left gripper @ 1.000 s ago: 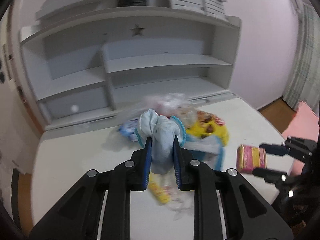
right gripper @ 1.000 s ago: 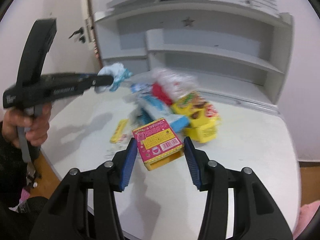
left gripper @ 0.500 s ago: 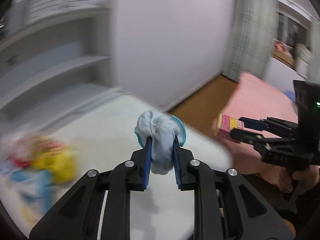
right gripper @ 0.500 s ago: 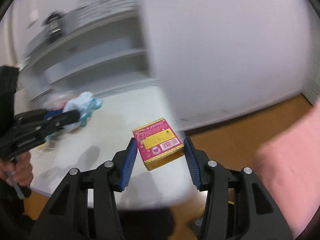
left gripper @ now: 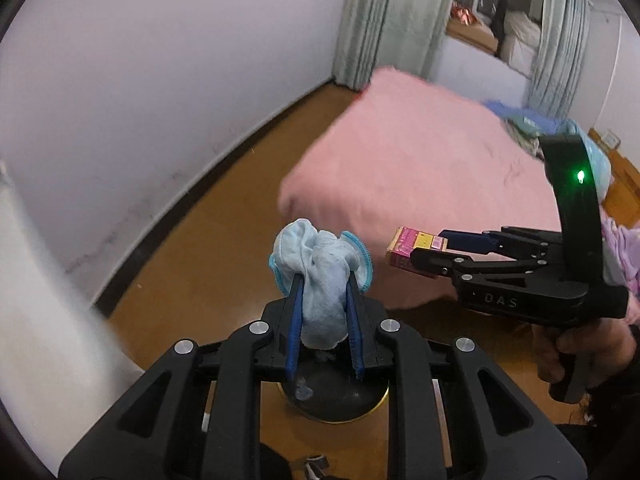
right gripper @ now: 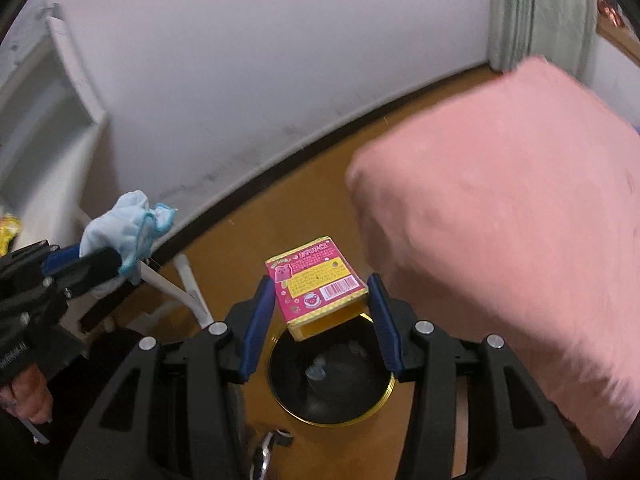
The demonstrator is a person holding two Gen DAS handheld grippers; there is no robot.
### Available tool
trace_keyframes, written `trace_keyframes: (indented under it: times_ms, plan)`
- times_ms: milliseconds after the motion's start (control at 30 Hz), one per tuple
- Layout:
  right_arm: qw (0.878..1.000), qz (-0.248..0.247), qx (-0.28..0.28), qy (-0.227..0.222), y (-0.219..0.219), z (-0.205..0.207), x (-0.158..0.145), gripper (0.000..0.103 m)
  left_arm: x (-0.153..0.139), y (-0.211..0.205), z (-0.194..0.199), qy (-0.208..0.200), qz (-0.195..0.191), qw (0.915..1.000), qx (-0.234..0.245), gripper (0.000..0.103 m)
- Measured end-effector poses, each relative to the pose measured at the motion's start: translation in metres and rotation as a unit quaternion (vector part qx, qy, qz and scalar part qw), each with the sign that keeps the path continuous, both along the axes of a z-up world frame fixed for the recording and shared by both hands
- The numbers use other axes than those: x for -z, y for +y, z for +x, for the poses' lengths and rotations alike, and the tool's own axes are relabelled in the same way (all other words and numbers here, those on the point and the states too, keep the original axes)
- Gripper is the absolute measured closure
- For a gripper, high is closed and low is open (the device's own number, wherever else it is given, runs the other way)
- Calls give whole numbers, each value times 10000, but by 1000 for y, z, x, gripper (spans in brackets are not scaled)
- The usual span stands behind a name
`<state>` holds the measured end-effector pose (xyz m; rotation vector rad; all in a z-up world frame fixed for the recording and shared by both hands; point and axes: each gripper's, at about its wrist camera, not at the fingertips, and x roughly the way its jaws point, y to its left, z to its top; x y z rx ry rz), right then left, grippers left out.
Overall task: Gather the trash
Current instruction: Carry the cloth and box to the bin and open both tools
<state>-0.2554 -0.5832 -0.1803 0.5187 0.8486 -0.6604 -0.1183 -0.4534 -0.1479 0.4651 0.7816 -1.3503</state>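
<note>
We've swung off the tabletop: left tool (left gripper: 322, 294) pinching crumpled blue cloth (left gripper: 319, 264), right tool (right gripper: 320, 300) gripping pink-yellow carton (right gripper: 316, 280), both over round black bin (right gripper: 332, 376) w/ gold rim. Drop's next.

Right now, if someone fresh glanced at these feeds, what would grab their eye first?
Probably the pink and yellow snack box clamped in the right tongs, directly above the round black bin on the wooden floor. Next, the crumpled light-blue cloth pinched in the left tongs, also over that bin. Behind both, the big pink bed fills the right side of the view.
</note>
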Motion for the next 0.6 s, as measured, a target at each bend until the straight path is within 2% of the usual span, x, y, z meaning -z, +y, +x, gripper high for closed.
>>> trace_keyframes:
  times_ms: [233,300,367,500,600]
  plan:
    - [9953,783,177,537,-25,-7,94,56,106,-50,-5,110,910,9958,5,84]
    - [9931,907,150,721,-24,-4,115,56,136,-57,-6,76,1158,9932,-66,84]
    - [9907,1005,104,913,-19,-4,137,56,163,-61,0,231,1403,9896,-199,84]
    - [9870,1162,38,1113,-16,-2,163,56,187,-51,7,633,1721,9825,-335,84]
    - [9854,1256,43,1145,-15,-2,170,56,195,-53,10,656,1758,9816,-344,84]
